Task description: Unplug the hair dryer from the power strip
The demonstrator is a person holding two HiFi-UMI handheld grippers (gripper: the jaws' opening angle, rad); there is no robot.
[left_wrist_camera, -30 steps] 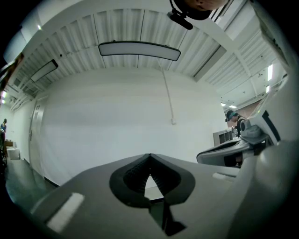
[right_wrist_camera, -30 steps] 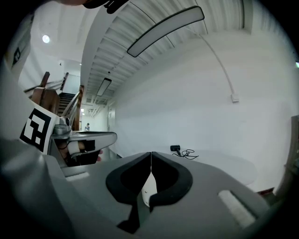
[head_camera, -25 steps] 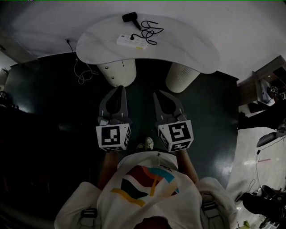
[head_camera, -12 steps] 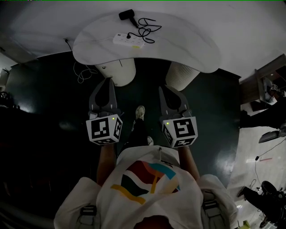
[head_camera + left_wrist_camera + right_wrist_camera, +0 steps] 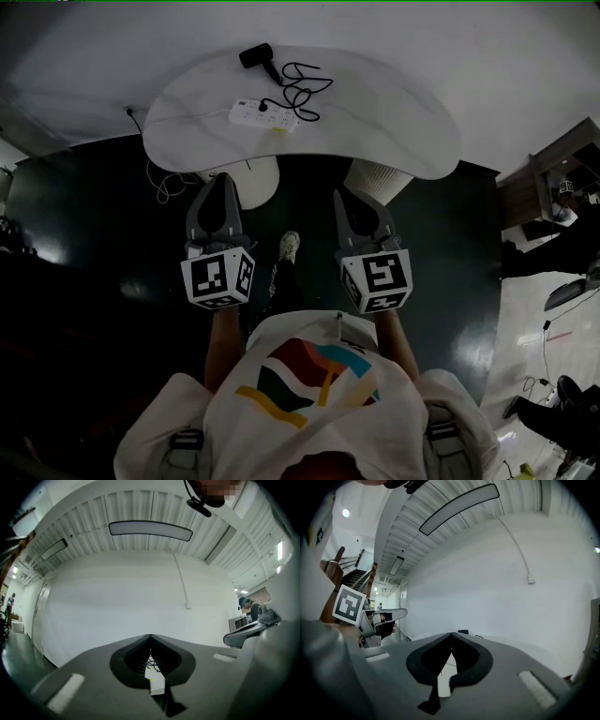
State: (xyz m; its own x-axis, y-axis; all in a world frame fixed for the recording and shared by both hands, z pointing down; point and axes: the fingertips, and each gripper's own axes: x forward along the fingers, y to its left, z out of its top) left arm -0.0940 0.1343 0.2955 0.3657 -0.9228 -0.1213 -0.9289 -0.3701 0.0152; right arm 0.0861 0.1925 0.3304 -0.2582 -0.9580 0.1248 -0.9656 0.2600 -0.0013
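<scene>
Nearest the person, grey plastic left gripper (image 5: 222,178) and right gripper (image 5: 341,195) are both closed and empty, over glossy dark floor (image 5: 94,244). Ahead, rounded white bench (image 5: 394,112) on ribbed legs (image 5: 382,180): flat white strip (image 5: 262,114), tangled black cord (image 5: 302,84) plugged in, black dryer (image 5: 256,56) farthest.

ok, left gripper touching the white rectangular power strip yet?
Apart. In the head view the shut left gripper is near the white oval table edge; bare tabletop separates it from the power strip.

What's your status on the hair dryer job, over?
Left gripper and right gripper shut, empty, short of the table. Hair dryer on table, plugged into power strip. Loose cord coiled beside the strip.
</scene>
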